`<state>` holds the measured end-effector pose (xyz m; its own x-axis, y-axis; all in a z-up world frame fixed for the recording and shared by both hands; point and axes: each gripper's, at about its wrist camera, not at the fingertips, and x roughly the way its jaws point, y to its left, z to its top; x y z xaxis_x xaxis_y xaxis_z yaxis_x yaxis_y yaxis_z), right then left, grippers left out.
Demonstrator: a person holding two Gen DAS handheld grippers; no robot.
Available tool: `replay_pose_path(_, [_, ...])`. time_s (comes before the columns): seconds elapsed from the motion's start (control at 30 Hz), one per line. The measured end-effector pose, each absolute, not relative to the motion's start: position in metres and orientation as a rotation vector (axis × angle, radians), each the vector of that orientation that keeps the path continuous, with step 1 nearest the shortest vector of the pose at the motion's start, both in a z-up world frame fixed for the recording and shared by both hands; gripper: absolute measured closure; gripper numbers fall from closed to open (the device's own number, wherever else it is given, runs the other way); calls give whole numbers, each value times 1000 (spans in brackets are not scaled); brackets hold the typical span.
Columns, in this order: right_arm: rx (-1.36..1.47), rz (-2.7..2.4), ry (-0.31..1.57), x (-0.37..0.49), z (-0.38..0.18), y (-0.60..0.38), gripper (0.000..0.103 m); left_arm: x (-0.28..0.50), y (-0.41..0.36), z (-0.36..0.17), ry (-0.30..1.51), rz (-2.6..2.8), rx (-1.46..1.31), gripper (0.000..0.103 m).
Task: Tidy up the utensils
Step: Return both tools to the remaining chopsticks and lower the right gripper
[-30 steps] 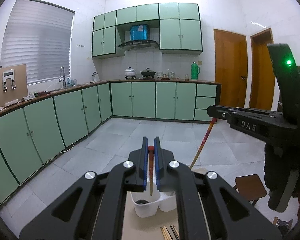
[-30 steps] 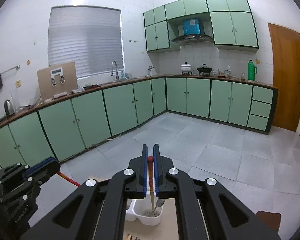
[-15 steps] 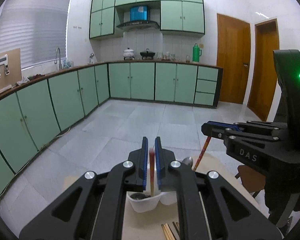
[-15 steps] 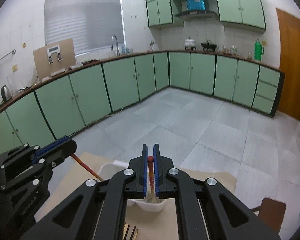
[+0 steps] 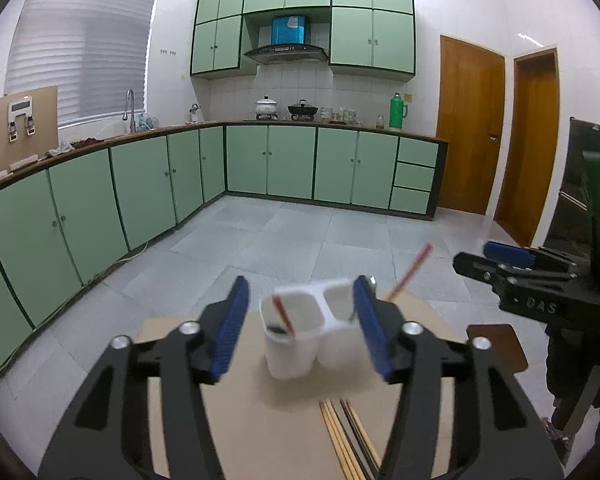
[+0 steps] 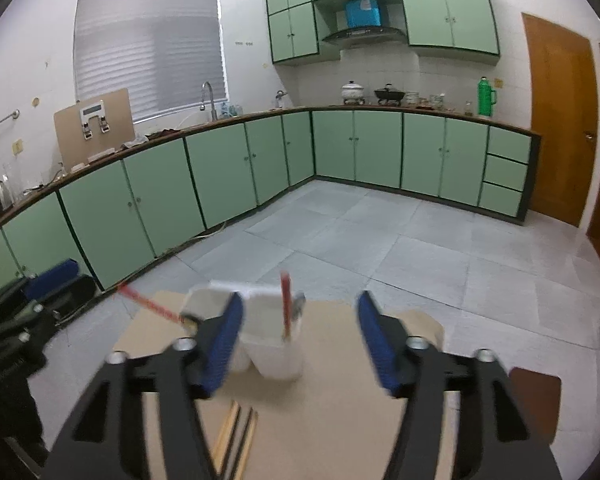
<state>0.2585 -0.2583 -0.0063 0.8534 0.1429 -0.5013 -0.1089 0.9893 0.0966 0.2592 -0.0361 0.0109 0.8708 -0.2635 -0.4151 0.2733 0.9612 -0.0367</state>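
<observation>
A: What has changed since a second ago?

B: Both tools were clamped on a red chopstick then. Now the left tool [image 5: 300, 332] is opening, its blue pads apart with nothing pressed between them. Its red chopstick [image 5: 283, 315] sits in the left compartment of the white holder [image 5: 290, 354], leaning against the wall.

A: And the other side?

B: Same story — the right tool [image 6: 298, 340] is opening too, pads wide apart and empty. Its red chopstick [image 6: 286, 306] stands nearly upright in the holder's right compartment, top poking above the rim.

A: So what does that mean for the tidying?

B: I'd judge that both red sticks are delivered — one per compartment. More work is left: a bundle of loose chopsticks [image 5: 346, 436], pale wood and dark ones, lies flat on the bench [image 5: 260, 420] just in front of the holder.

A: How does the holder look?

B: White plastic, two joined cups, standing upright near the far edge of the cardboard-coloured bench. It is blurred, so finer detail I cannot tell.
</observation>
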Motion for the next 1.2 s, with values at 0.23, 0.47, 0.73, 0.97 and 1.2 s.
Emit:
replay_pose_path(0.23, [79, 121, 647, 181, -75, -252, 31, 189, -30, -46, 544, -284, 57, 38])
replay_pose_path(0.47, [126, 133, 786, 142, -136, -239, 32, 150, -26, -112, 714, -294, 70, 38])
replay_pose_path(0.73, [82, 169, 886, 120, -179, -205, 44, 131, -19, -165, 839, -260, 71, 38])
replay_pose_path(0.97, [6, 198, 912, 109, -195, -185, 56, 126, -10, -185, 884, -234, 60, 38])
replay_pose_path(1.2, [-45, 173, 896, 111, -198, -183, 62, 127, -16, -189, 895, -233, 56, 38])
